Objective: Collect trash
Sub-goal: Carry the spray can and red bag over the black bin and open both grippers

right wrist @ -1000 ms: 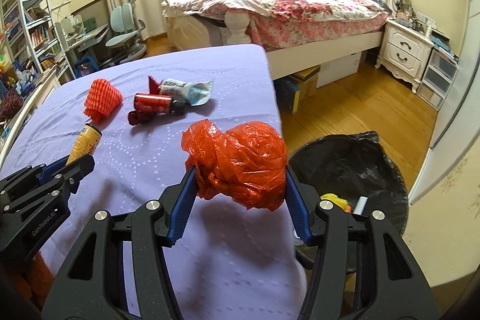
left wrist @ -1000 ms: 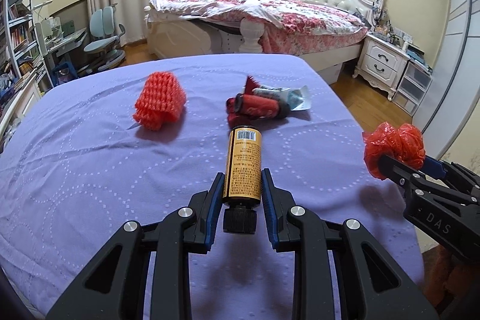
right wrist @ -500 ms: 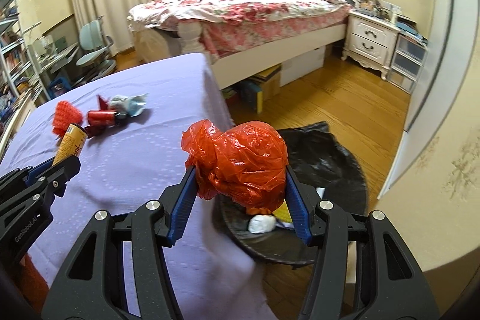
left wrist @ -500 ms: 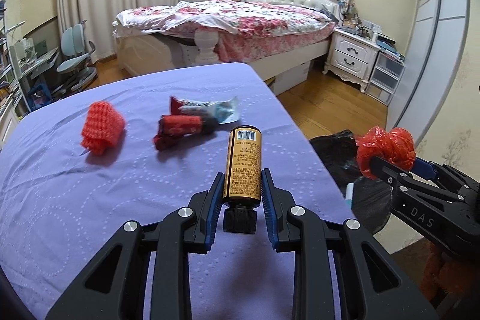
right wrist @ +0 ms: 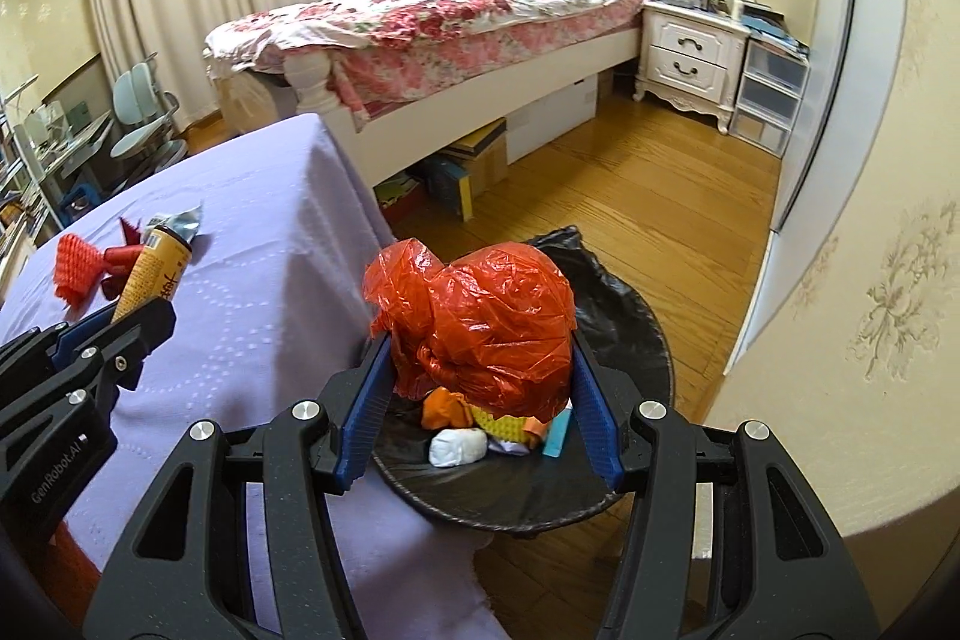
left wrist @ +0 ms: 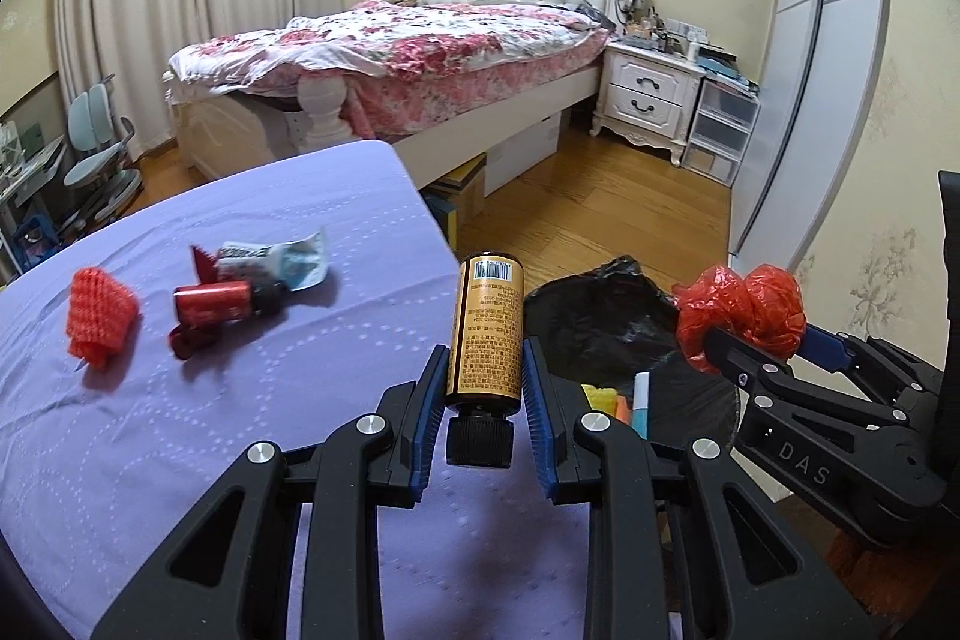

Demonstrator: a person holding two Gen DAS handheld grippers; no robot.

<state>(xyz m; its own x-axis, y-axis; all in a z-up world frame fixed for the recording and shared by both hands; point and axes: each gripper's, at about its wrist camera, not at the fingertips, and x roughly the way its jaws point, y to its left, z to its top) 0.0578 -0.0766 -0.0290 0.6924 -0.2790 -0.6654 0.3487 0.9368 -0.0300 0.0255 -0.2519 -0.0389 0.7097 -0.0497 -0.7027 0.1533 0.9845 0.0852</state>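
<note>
Well, the right gripper (right wrist: 480, 370) is clamped on a crumpled red plastic bag (right wrist: 477, 322), held over the black-lined trash bin (right wrist: 630, 304) beside the table; the left gripper (left wrist: 485, 400) pinches a brown bottle (left wrist: 486, 334), cap toward the camera, above the purple tablecloth (left wrist: 180, 448); a red foam net (left wrist: 99, 319), a red can (left wrist: 216, 301) and a wrapper (left wrist: 288, 262) lie on the cloth, well apart from the bin.

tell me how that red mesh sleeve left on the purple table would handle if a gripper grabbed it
The red mesh sleeve looks like open foam netting, so it is probably very light and would squash between the fingers rather than resist. It lies slumped and folded on the purple table, so it likely flops instead of rolling. Its knobbly surface should grip well.
</note>
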